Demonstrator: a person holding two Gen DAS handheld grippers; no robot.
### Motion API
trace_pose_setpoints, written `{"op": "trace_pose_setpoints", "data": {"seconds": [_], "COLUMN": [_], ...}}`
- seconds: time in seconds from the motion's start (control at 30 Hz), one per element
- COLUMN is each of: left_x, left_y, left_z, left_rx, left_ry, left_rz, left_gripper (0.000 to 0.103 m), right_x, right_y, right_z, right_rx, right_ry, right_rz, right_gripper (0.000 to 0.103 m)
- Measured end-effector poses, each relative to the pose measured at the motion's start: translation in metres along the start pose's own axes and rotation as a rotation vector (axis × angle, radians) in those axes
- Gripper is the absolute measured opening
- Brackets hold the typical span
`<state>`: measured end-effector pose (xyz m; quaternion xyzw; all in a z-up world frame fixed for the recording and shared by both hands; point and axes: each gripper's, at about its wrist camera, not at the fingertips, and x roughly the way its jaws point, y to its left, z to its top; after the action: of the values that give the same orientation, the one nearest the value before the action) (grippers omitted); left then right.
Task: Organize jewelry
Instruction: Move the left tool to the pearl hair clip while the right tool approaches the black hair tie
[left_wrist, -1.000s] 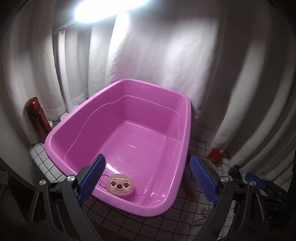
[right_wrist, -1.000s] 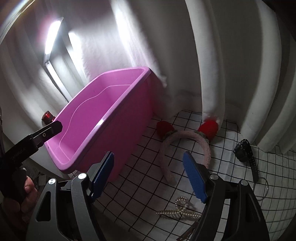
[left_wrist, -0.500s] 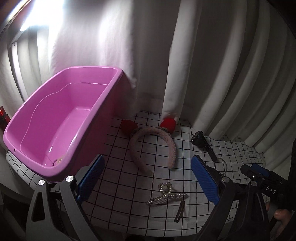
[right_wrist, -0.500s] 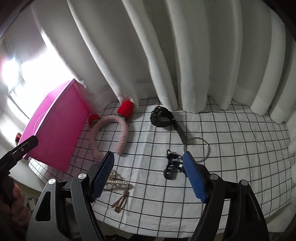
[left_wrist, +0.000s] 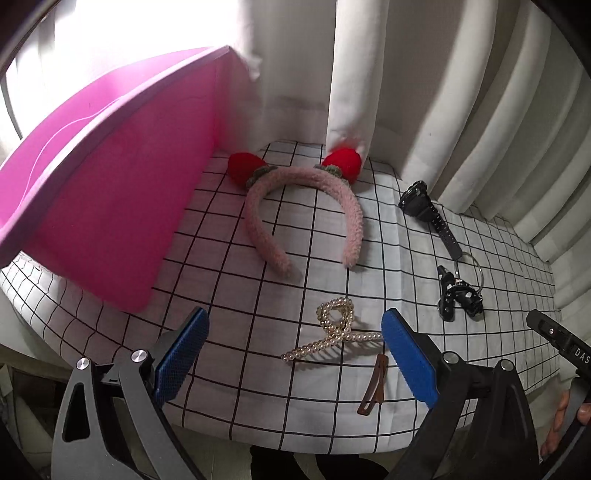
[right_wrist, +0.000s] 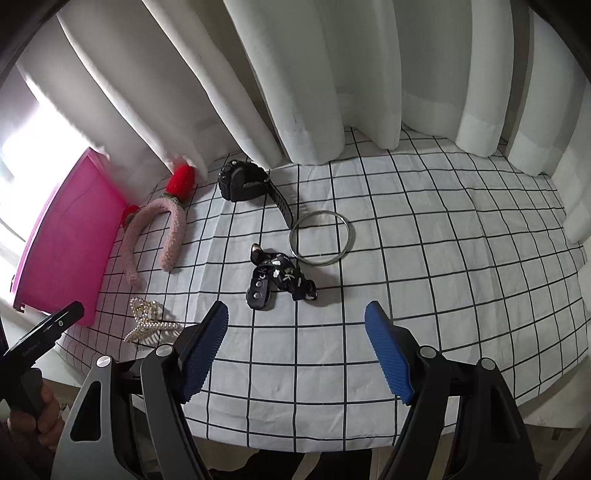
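**Two open grippers above jewelry on a checked cloth**

Viewed from two wrist cameras, both angled down at a table draped in a white tablecloth (right_wrist: 424, 258) with black grid lines. Left gripper (left_wrist: 295, 350) spread wide, nothing between its blue pads, poised over the near edge. Right gripper (right_wrist: 295, 347) likewise spread wide and empty, also at the near edge.

Bounded at the far side by white curtains (right_wrist: 314, 92) hanging down onto the cloth. Blocked at far left by a tall pink tub (left_wrist: 103, 206), its wall close beside a fluffy pink headband (left_wrist: 258, 225) with red strawberry ears. Nearer, a pearl claw clip (left_wrist: 332, 332) and a brown snap clip (left_wrist: 373, 384) just beside it, both close to the left gripper's right pad. Farther right, a black watch (right_wrist: 243, 181) by the curtain hem, a silver bangle (right_wrist: 321, 238) touching its strap end, and a black patterned hair bow (right_wrist: 277, 277) just near of the bangle. Right half of the cloth bare and open.

Letters "DAS" legible on the right gripper's body at the left view's edge; other lettering too small to read.
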<state>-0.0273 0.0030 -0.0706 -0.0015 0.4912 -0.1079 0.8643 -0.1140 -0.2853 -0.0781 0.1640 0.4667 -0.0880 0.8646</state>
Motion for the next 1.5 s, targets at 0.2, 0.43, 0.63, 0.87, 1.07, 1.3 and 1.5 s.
{"op": "trace_pose_setpoints", "data": {"seconds": [0.2, 0.43, 0.63, 0.87, 1.07, 1.3, 1.5], "left_x": [0.027, 0.056, 0.07, 0.078, 0.081, 0.087, 0.094], "left_y": [-0.001, -0.005, -0.005, -0.005, -0.005, -0.01, -0.016], "left_z": [-0.013, -0.021, -0.026, -0.028, -0.028, -0.026, -0.026], "left_rx": [0.02, 0.044, 0.047, 0.041, 0.033, 0.033, 0.041], "left_ry": [0.056, 0.094, 0.103, 0.106, 0.111, 0.105, 0.108], "left_rz": [0.021, 0.02, 0.002, 0.004, -0.007, -0.017, -0.025], "left_gripper": [0.093, 0.093, 0.093, 0.093, 0.093, 0.093, 0.093], "right_x": [0.024, 0.047, 0.065, 0.086, 0.101, 0.114, 0.119], "right_y": [-0.002, 0.001, 0.0, 0.003, 0.008, 0.017, 0.024], "right_z": [-0.011, -0.017, -0.014, -0.005, 0.0, 0.004, 0.007], "right_rx": [-0.005, -0.024, -0.012, -0.01, -0.014, -0.034, -0.059], "right_ry": [0.041, 0.058, 0.065, 0.075, 0.081, 0.082, 0.072], "right_rz": [0.005, 0.004, 0.0, -0.009, -0.012, -0.025, -0.055], "right_gripper": [0.073, 0.073, 0.073, 0.073, 0.073, 0.073, 0.073]}}
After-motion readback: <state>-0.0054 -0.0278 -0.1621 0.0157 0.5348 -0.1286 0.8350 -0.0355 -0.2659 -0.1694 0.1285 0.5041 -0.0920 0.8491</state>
